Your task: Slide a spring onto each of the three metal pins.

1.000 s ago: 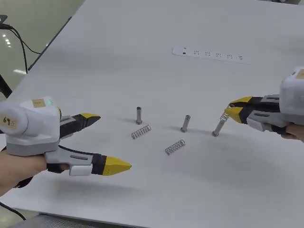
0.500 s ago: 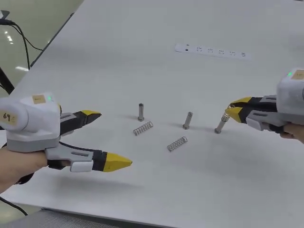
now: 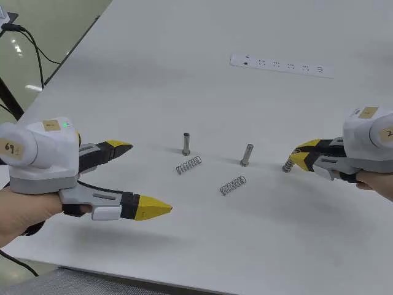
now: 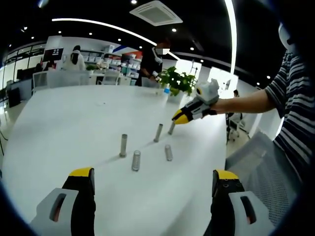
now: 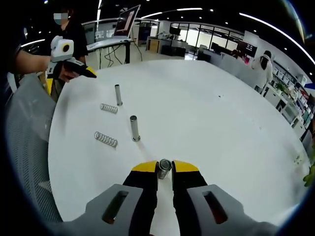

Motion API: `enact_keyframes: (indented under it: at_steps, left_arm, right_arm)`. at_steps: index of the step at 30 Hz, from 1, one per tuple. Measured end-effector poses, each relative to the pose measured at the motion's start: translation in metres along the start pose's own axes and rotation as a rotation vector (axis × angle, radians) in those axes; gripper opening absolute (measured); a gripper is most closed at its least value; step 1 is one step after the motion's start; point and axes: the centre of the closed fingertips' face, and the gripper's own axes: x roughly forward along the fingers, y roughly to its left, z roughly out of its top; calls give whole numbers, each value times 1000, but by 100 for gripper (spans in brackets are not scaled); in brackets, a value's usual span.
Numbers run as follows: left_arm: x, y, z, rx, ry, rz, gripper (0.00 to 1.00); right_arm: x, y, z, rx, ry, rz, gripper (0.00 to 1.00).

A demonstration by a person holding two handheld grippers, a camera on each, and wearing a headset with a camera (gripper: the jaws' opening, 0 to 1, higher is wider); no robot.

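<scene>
Two bare metal pins (image 3: 186, 143) (image 3: 247, 155) stand upright mid-table, with two loose springs (image 3: 188, 165) (image 3: 233, 185) lying in front of them. To the right, a third spring (image 3: 287, 165) sits tilted over the third pin, and my right gripper (image 3: 297, 157) is shut on its upper end. In the right gripper view that spring (image 5: 164, 168) shows end-on between the yellow tips of the right gripper (image 5: 165, 168). My left gripper (image 3: 138, 178) hovers wide open at the near left, well short of the pins (image 4: 123, 146) (image 4: 158, 132), with nothing between its fingers (image 4: 81, 178).
A white power strip (image 3: 282, 64) lies at the far side of the white table (image 3: 184, 74). Cables hang off the table's left edge (image 3: 27, 43). People and desks stand in the background of the gripper views.
My right gripper has come down and toward me, and the spring has slid lower along the tilted third pin. The left gripper has stayed open in place. The head camera shifted slightly.
</scene>
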Motion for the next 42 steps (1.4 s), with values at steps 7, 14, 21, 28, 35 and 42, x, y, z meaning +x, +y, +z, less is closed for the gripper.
enact_keyframes:
  at_steps: [7, 14, 21, 28, 35, 42]
  left_arm:
    - [0, 0, 0, 0, 1, -1, 96]
    - [0, 1, 2, 3, 2, 0, 95]
    - [2, 0, 4, 6, 4, -7, 95]
    - [3, -1, 6, 9, 1, -12, 95]
    - [3, -1, 8, 6, -8, -11, 95]
    - [2, -1, 7, 5, -8, -8, 95]
  right_arm:
    - [-1, 1, -4, 0, 4, 1, 8]
    - [-3, 1, -4, -13, 3, 3, 9]
    - [-10, -2, 5, 16, -35, -11, 15]
    - [-25, 2, 12, 7, -77, -15, 16]
    - [-38, 8, 19, 81, -158, -7, 19]
    - [-47, 14, 15, 188, -214, -7, 20]
